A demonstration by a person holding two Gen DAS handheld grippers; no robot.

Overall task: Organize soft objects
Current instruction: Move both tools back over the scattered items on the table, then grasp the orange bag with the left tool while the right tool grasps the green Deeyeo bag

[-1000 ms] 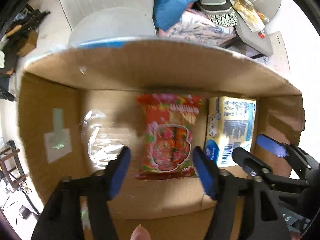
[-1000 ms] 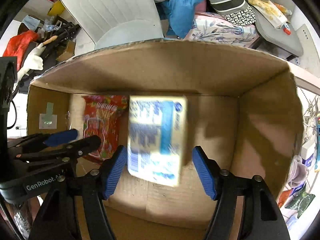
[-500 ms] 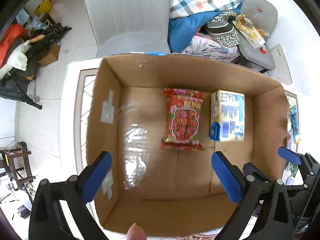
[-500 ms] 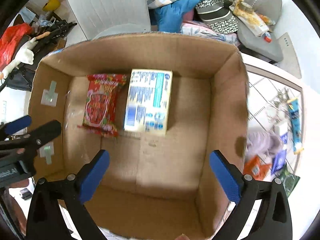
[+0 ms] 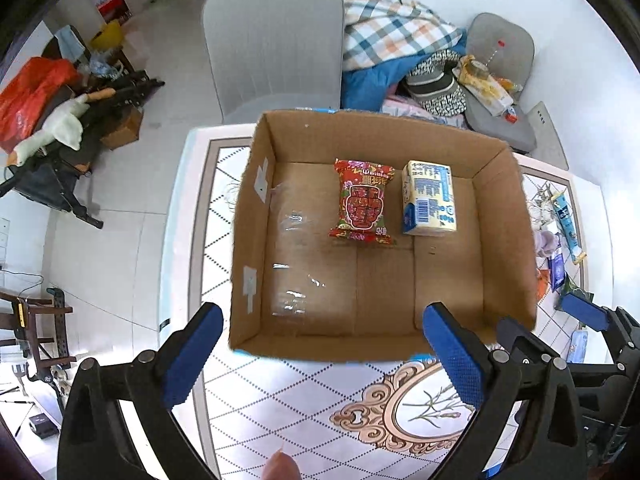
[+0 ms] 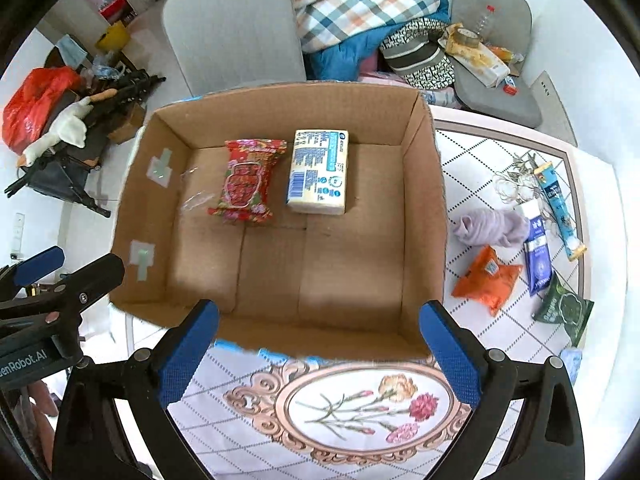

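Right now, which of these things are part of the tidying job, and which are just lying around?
Part of the job:
cardboard box
red packet
tissue pack
purple cloth
orange pouch

Just lying about:
grey chair
checked blanket
keys

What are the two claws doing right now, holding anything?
Left claw: open, holding nothing.
Right claw: open, holding nothing.

Our bright, white-floored room

Beyond the tabletop's (image 6: 500, 344) far edge we see a grey chair (image 6: 236, 24), heaped bedding (image 6: 352, 4), white tiled floor (image 5: 120, 248) and a white wall (image 5: 580, 60).
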